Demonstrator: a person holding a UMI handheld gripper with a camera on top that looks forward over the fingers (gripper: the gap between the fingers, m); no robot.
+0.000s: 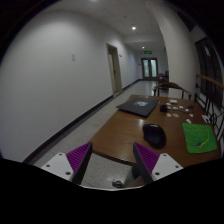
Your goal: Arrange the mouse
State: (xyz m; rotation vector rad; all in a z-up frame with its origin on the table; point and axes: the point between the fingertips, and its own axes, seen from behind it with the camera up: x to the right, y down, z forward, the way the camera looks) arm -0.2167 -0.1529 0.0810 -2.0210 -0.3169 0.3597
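While the gripper (112,160) hovers level off the table (125,138) edge, its fingers stand spread, holding nothing; the mouse (154,134) lies at one o'clock beyond them. A closed laptop (137,105) sits at twelve o'clock.

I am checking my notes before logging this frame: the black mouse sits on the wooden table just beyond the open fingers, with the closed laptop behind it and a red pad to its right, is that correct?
Not quite: the pad right of the mouse is green, not red, as the gripper view shows. The rest holds: the mouse sits on the wooden table just beyond the open gripper, with the closed laptop behind it.
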